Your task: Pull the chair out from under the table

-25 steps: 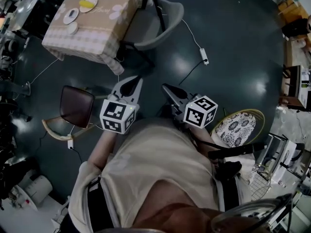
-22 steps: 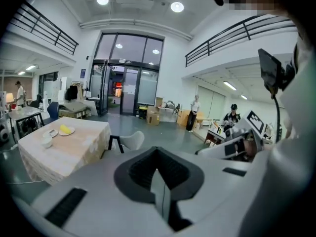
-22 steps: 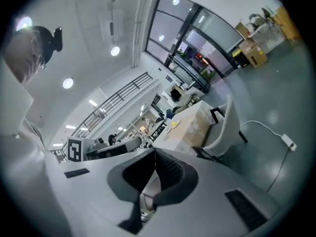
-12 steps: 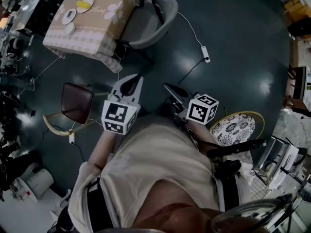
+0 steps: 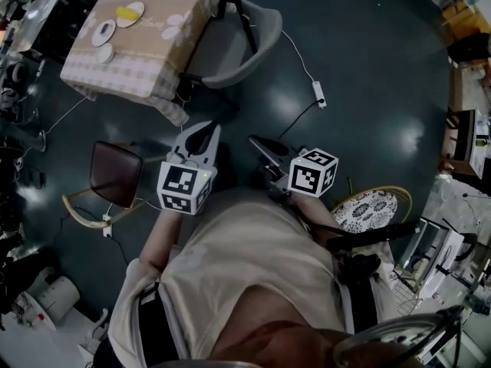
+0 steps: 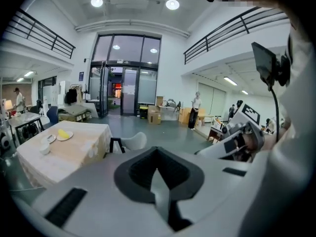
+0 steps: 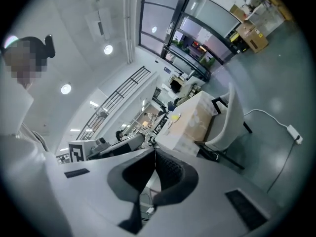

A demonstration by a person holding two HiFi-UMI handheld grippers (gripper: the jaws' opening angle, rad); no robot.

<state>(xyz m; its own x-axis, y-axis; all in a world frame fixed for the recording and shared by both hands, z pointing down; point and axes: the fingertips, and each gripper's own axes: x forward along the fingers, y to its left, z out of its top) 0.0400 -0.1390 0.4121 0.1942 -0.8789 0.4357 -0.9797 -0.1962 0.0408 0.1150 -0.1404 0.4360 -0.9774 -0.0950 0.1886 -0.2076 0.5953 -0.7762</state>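
Left hand-held gripper (image 5: 201,133): jaws together at the tips, nothing between them. Right hand-held gripper (image 5: 255,141): jaws likewise closed and empty. Both are held side by side in front of the person's chest, over the dark floor (image 5: 368,67), pointing toward the worktop (image 5: 146,60) and well apart from it. Each carries a cube with black-and-white square markers.

The chair (image 5: 239,43), a grey shell on black legs, stands close against the worktop's right edge in the head view, its seat drawn up to the checked cloth. Neither gripper touches it.

On the worktop lie small plates, one (image 5: 129,11) with a yellow item. A white power strip (image 5: 317,93) lies on the floor beside the chair. A brown chair (image 5: 115,175) stands to the person's left.

In the left gripper view, a red sign (image 6: 117,88) behind the glass doors is too small to read.
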